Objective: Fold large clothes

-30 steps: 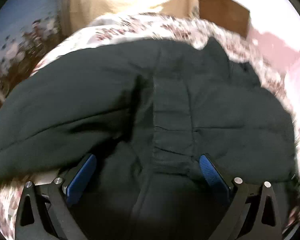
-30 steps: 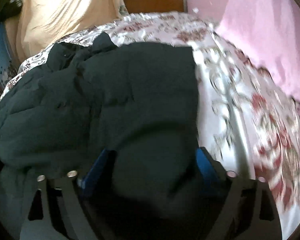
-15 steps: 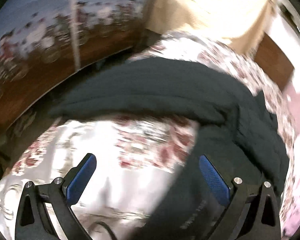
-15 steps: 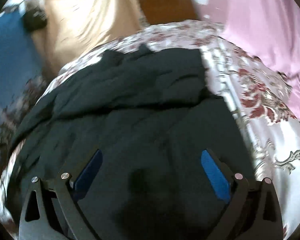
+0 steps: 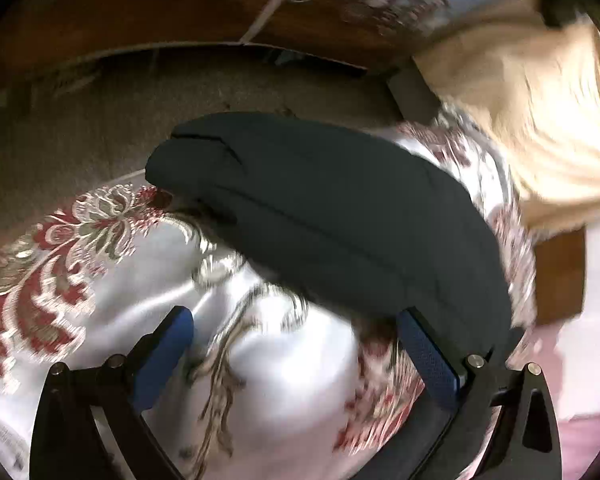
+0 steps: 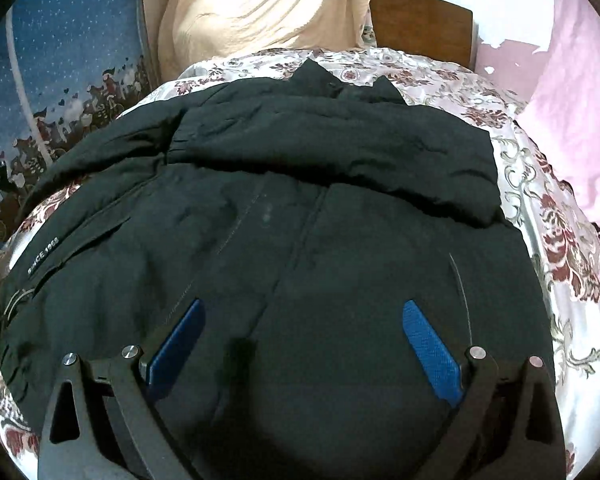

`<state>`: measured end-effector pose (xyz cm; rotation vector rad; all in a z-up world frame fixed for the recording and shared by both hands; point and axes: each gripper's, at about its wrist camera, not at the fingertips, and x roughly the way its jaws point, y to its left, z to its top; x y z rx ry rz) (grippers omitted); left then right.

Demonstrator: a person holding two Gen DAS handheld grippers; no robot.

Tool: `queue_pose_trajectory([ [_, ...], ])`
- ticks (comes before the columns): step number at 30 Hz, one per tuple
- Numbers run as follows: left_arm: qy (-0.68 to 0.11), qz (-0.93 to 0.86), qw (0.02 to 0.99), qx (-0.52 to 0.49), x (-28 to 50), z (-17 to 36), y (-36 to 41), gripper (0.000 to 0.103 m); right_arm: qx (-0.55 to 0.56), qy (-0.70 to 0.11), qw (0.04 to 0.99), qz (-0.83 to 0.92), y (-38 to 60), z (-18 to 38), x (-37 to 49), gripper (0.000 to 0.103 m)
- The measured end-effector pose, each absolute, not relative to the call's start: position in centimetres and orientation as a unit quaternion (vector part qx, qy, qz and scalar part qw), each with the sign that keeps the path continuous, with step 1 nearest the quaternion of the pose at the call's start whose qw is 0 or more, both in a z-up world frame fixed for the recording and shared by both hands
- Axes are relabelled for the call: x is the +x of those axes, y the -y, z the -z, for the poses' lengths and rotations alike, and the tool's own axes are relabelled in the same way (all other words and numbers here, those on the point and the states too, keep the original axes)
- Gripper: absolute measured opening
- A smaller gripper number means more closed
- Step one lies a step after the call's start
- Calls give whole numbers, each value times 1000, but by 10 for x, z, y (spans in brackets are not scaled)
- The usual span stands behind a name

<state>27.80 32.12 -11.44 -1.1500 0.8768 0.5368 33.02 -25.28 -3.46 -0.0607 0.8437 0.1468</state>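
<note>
Black jacket spread on floral bed, one sleeve stretching left; left gripper and right gripper jaws wide, holding nothing

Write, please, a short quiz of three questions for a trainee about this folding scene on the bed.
1. True or false: the right gripper is shut on the black jacket.
2. Which sleeve is already folded across the chest: the one on the picture's left or right in the right wrist view?
3. What lies between the fingers of the left gripper: A) jacket, B) floral bedspread, C) floor?

Key:
1. False; its jaws stand open above the jacket.
2. The right one; the left sleeve lies stretched out.
3. B.
</note>
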Motion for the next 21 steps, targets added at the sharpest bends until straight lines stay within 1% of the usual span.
queue_pose_trajectory([
  [4, -349, -224, 710, -570, 285, 125, -336, 101, -36, -410, 908, -76, 241, 35, 339, 97],
  [5, -340, -224, 705, -581, 286, 129, -339, 95, -39, -410, 908, -80, 236, 34, 343, 97],
  [6, -333, -227, 700, -590, 288, 132, -342, 87, -42, -409, 908, -83, 233, 34, 346, 97],
  [7, -330, -231, 696, -595, 291, 135, -347, 82, -44, -407, 908, -86, 228, 34, 350, 97],
  [9, -326, -234, 690, -603, 292, 141, -351, 55, -48, -402, 910, -94, 218, 32, 362, 97],
  [10, -321, -230, 686, -611, 293, 143, -353, 49, -49, -398, 911, -96, 213, 30, 368, 97],
  [11, -314, -229, 684, -618, 293, 146, -355, 39, -52, -391, 914, -96, 206, 28, 380, 97],
  [12, -310, -228, 683, -621, 294, 147, -357, 32, -55, -387, 916, -95, 198, 27, 391, 97],
  [18, -275, -205, 722, -600, 297, 131, -365, 11, -59, -352, 932, -61, 154, 30, 473, 97],
  [21, -259, -203, 748, -577, 302, 112, -366, 9, -47, -356, 931, -58, 132, 41, 506, 97],
])
